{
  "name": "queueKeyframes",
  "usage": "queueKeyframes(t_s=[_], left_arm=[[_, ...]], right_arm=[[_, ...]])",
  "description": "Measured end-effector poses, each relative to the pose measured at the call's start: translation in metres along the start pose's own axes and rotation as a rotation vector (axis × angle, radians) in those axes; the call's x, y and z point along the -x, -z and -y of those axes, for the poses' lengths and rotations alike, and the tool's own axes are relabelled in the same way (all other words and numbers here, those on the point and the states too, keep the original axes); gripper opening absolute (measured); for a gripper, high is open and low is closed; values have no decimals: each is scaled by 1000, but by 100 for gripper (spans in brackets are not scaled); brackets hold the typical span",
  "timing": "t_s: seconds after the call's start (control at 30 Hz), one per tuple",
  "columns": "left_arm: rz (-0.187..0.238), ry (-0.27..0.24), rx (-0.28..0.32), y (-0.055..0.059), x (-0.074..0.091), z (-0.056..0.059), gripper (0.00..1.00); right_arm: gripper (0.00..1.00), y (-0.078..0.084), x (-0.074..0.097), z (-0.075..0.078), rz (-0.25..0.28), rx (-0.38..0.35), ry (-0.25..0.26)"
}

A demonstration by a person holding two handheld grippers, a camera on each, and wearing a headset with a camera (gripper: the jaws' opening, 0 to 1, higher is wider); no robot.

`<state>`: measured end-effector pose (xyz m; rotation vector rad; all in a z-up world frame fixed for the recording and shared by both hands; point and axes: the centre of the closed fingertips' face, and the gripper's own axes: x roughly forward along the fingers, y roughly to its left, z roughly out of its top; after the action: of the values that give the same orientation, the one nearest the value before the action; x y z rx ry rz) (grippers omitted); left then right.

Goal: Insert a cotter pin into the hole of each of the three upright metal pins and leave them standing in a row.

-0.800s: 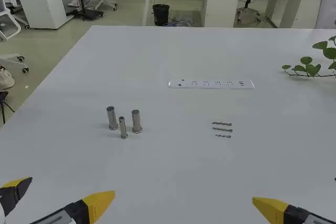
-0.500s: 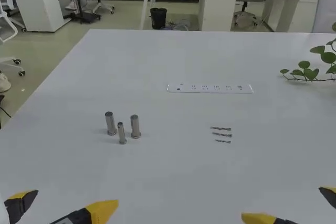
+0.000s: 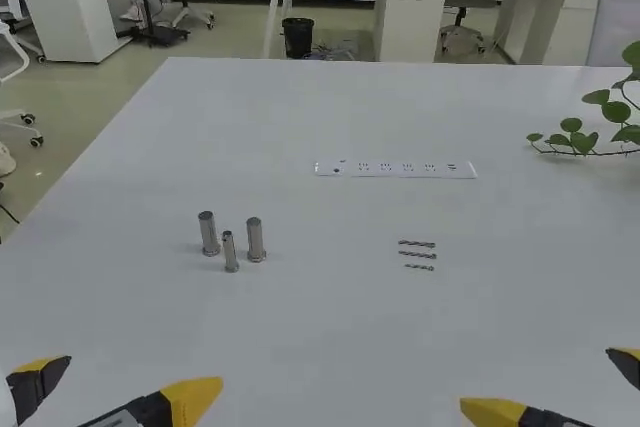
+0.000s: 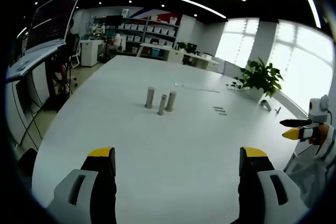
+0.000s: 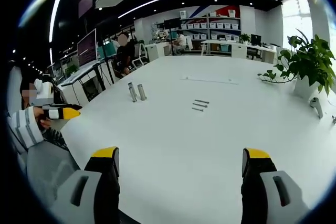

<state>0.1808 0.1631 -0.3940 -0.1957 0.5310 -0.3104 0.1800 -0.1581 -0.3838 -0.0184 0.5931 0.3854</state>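
Observation:
Three upright metal pins (image 3: 231, 242) stand close together left of the white table's middle; they also appear as the pins (image 4: 160, 100) and the pins (image 5: 135, 92). Three small cotter pins (image 3: 417, 255) lie side by side to their right, seen too as cotter pins (image 4: 220, 110) and cotter pins (image 5: 198, 105). My left gripper (image 4: 176, 156) is open with nothing between its yellow tips, low at the near left (image 3: 115, 382). My right gripper (image 5: 181, 156) is open and holds nothing, at the near right edge (image 3: 555, 387).
A white power strip (image 3: 395, 169) lies beyond the pins. A leafy plant (image 3: 600, 117) stands at the table's right edge. Small objects (image 5: 317, 106) lie near the plant. Desks, chairs and a black bin (image 3: 298, 37) stand beyond the table's far edge.
The head camera tipped up a little, so the table contents sit lower in view. The right gripper's tips have spread and dropped toward the bottom right. The pins have not moved.

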Motion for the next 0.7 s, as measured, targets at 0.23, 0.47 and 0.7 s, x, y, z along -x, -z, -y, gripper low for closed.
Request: queueKeyframes(t_s=[0.23,0.47,0.7], left_arm=[[-11,2,-2,3,2,-1,97],[-18,5,-1,5,3,0,97],[-25,13,-4,6,2,1,97]], right_arm=[[96,0,3,-1,1,0,2],[95,0,4,2,3,-10,11],[95,-3,3,5,5,-24,20]])
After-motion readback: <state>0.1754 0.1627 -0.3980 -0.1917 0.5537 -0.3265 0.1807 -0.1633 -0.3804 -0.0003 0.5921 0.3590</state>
